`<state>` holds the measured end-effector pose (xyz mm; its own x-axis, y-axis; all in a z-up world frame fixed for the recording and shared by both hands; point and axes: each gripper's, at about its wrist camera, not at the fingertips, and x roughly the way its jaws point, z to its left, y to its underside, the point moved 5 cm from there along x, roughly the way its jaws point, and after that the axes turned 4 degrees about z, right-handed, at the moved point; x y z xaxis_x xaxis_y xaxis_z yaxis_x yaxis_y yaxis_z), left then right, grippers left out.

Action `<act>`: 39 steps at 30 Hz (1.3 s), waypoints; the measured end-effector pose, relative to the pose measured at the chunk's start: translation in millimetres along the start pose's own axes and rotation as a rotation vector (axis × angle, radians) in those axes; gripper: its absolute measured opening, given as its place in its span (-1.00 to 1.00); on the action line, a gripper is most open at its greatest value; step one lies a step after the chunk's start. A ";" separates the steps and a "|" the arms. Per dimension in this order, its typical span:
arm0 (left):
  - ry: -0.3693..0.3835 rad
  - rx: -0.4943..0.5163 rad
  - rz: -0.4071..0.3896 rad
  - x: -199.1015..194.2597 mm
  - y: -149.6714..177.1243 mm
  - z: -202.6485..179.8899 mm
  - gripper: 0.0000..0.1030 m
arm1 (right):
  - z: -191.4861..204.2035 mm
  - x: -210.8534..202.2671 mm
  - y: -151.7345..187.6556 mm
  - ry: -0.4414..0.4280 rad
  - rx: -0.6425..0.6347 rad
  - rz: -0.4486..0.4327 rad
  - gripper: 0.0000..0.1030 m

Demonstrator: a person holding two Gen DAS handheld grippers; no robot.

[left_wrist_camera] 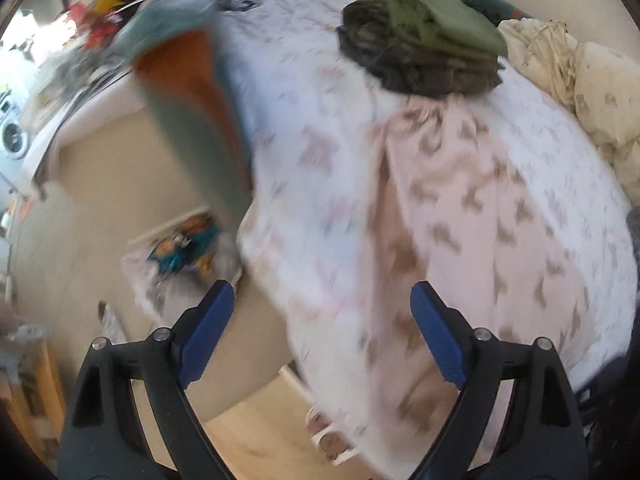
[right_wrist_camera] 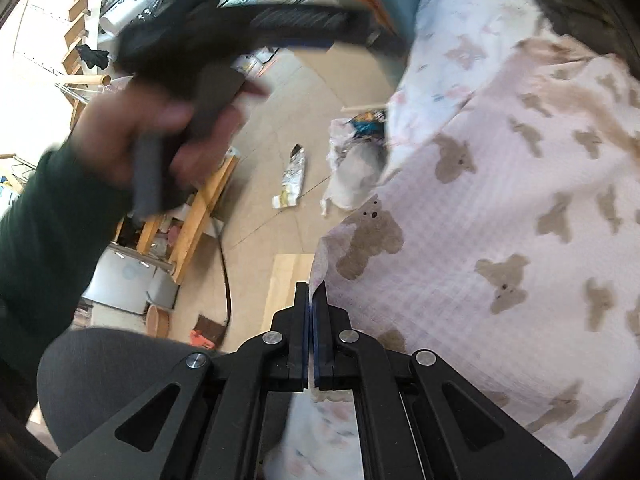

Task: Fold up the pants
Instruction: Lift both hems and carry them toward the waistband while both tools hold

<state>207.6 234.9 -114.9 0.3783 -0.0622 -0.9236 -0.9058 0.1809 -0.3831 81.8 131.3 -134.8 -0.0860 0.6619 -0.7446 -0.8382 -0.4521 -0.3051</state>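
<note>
Broadly, both wrist views look down on a bed covered with a white printed sheet (left_wrist_camera: 304, 128), and much of the scene is smeared by motion blur. Starting at the left of the left wrist view, a cluttered counter edge and a beige floor show, with a crumpled plastic bag (left_wrist_camera: 180, 256) lying on the floor near the bed. A teal and orange cloth (left_wrist_camera: 192, 92) hangs over the far left corner of the bed. The left gripper (left_wrist_camera: 322, 336) sits at the near edge of this view with its blue-padded fingers spread wide apart and nothing between them. To its right, the pants (left_wrist_camera: 472, 224), pale pink with brown bear shapes, lie spread across the sheet, running from the near edge toward the far side. At the far end of the pants sits a stack of folded dark and green clothes (left_wrist_camera: 420, 40), and cream bedding (left_wrist_camera: 580, 80) is bunched at the far right. In the right wrist view, the person's left hand (right_wrist_camera: 136, 136), in a dark green sleeve, grips a black handle at the far left, above the floor. Near the bottom centre, the right gripper (right_wrist_camera: 311, 300) has its fingers pressed together, pinching the near left edge of the pants (right_wrist_camera: 500, 208), which fill the right side of that view.
</note>
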 end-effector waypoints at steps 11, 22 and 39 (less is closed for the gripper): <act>0.176 -0.232 0.054 22.4 74.1 7.2 0.70 | -28.3 38.0 9.3 0.020 0.090 0.021 -0.25; 0.420 -0.199 0.261 74.2 110.1 -56.4 0.45 | -177.9 -155.6 141.8 0.207 0.515 -0.345 0.29; 0.169 0.210 0.288 37.1 85.0 -124.4 -0.96 | -192.6 -90.4 155.8 0.058 0.535 -0.222 -0.90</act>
<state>120.8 125.9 -183.2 0.0614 -0.1369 -0.9887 -0.9048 0.4105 -0.1131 62.7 -114.1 -229.3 0.1400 0.6655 -0.7331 -0.9896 0.0688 -0.1266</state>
